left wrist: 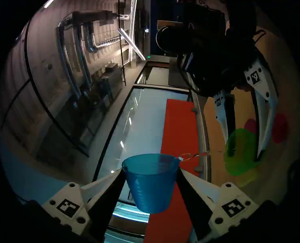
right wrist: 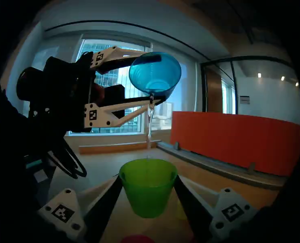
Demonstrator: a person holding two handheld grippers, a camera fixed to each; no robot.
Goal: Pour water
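Note:
My left gripper is shut on a translucent blue cup, held tipped over on its side. A thin stream of water runs from its rim into a green cup that my right gripper holds just below. In the right gripper view, the green cup stands upright with my right gripper shut on it. The blue cup hangs above it, its mouth facing the camera, in the left gripper. The water falls straight down into the green cup.
A wooden table lies below, with an orange partition along its right side and large windows behind. A red cup and a yellow cup stand on the table near the green cup. A person's dark sleeve is at left.

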